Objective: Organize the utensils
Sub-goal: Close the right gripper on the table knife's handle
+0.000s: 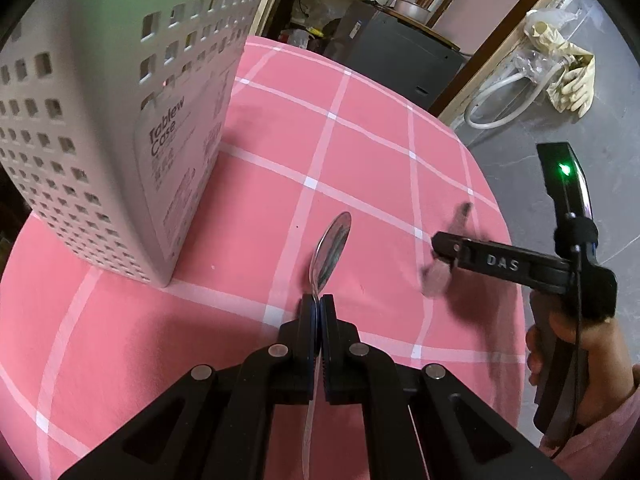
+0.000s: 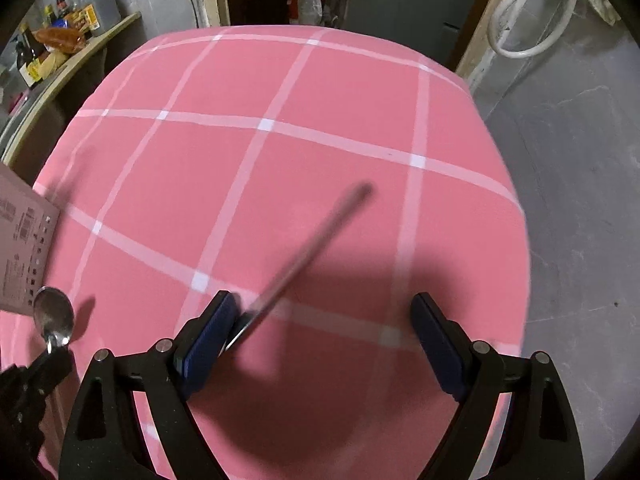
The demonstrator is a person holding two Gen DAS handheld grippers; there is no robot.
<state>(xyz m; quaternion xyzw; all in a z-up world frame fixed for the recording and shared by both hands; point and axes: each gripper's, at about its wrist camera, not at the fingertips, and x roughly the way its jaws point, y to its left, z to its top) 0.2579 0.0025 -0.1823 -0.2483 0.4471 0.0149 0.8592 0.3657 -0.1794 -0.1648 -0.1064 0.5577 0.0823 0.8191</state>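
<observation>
My left gripper (image 1: pixel 318 304) is shut on the neck of a steel spoon (image 1: pixel 332 248), bowl pointing forward above the pink checked tablecloth (image 1: pixel 360 160); the spoon also shows in the right wrist view (image 2: pixel 54 316). My right gripper (image 2: pixel 324 320) is open, its fingers wide apart. A second steel utensil (image 2: pixel 304 256), motion-blurred, lies against the left finger (image 2: pixel 208 336) and points away over the cloth; whether it rests on the cloth I cannot tell. In the left wrist view the right gripper (image 1: pixel 444 258) is at the right, beside that blurred utensil (image 1: pixel 438 276).
A tall white perforated utensil case (image 1: pixel 100 152) stands on the table's left. The table's right edge (image 1: pixel 504 216) drops to a grey floor (image 2: pixel 580 200). A shelf with bottles (image 2: pixel 60 32) is far left. A hose and gloves (image 1: pixel 560 72) hang at the right.
</observation>
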